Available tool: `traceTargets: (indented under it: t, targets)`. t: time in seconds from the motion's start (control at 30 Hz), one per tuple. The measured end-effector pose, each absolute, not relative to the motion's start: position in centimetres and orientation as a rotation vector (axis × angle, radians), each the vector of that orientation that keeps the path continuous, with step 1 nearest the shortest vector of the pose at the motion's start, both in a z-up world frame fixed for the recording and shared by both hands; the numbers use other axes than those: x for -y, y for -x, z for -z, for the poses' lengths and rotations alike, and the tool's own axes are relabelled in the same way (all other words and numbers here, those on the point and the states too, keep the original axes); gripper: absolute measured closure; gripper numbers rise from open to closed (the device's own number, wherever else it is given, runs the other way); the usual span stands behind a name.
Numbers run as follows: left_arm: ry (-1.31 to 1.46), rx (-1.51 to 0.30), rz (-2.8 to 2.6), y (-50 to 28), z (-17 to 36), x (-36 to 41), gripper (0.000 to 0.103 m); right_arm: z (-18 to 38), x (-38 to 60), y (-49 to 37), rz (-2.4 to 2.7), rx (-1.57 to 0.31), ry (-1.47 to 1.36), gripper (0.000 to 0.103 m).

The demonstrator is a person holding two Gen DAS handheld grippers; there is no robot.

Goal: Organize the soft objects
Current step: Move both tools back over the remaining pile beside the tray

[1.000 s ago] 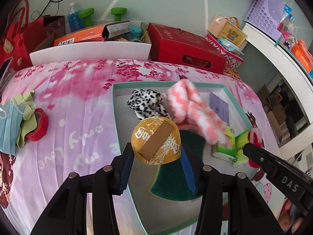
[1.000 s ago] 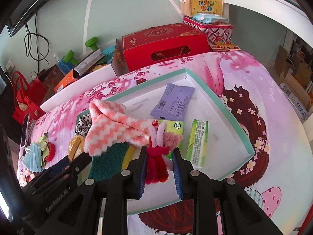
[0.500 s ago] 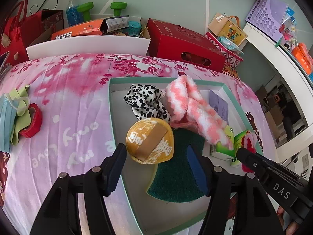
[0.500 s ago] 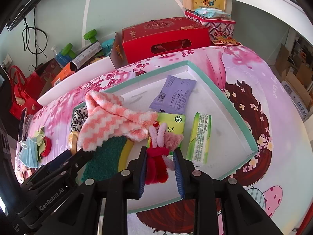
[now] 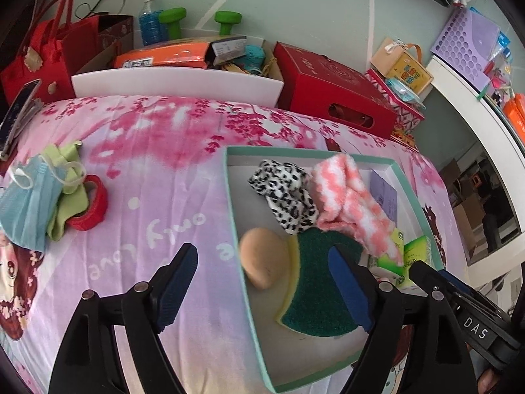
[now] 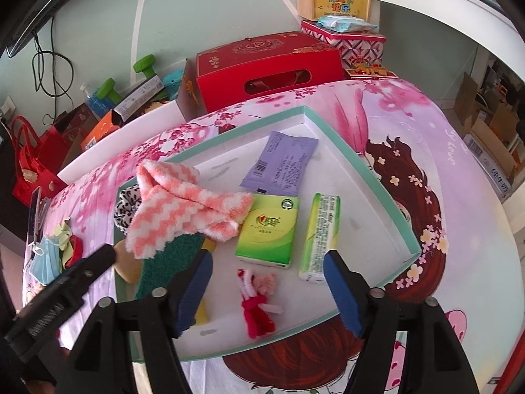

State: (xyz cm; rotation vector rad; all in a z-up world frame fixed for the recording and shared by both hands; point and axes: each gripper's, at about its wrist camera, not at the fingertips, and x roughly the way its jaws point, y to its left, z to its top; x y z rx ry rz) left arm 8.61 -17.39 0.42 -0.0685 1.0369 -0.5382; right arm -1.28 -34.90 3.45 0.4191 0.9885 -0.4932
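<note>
- A blue face mask (image 5: pixel 28 211), a green cloth (image 5: pixel 67 197) and a red tape roll (image 5: pixel 93 208) lie bunched together near the left edge of the bed (image 5: pixel 157 170), which has a pink blossom-print sheet.
- The left tool (image 5: pixel 262 287) hangs over the tray's left wall with its jaws wide; they have just been opening, and nothing is pressed between the blue pads.
- The teal-rimmed tray (image 6: pixel 380 193) sits on the right half of the bed.
- The tan round puff (image 5: pixel 262 256) lies on the tray floor against the left wall, touching the yellow edge of the green sponge (image 5: pixel 315 295) just to its right.
- A leopard-print scrunchie (image 5: pixel 288 193) lies toward the tray's far left corner, with a pink-and-white fuzzy sock (image 6: pixel 183 210) beside it, draped over the sponge's far end.
- The right tool (image 6: pixel 267 292) stands over the tray's near edge, jaws wide and just opened, holding nothing.
- The small red-and-pink plush toy (image 6: pixel 257 298) lies free on the tray floor between those pads, touching neither.
- Beyond it lie a green tissue pack (image 6: pixel 270 229), a second green pack (image 6: pixel 320 236) on its side to the right, and a purple packet (image 6: pixel 280 167) toward the far corner.
</note>
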Motion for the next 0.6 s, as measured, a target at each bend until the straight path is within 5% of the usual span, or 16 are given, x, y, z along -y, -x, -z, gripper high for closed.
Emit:
traceTargets:
  t: [0.27,0.37,0.43,0.6]
  targets:
    - [0.059,-1.048,0.404,-9.8,-0.4,14.9,0.02,-3.5,34.9,1.4,0.506,-0.98,-0.389,0.0]
    - [0.032,-1.064,0.305,-10.3,0.1,13.8,0.019,-3.7,34.7,1.5,0.527,-0.967,-0.357,0.0]
    - [-0.001,-1.061,0.239,-10.6,0.3,13.3,0.006,-3.8,34.8,1.5,0.537,-0.96,-0.356,0.0]
    - [0.047,-1.067,0.199,-11.1,0.2,11.7,0.005,-3.8,34.8,1.3,0.537,-0.964,-0.358,0.0]
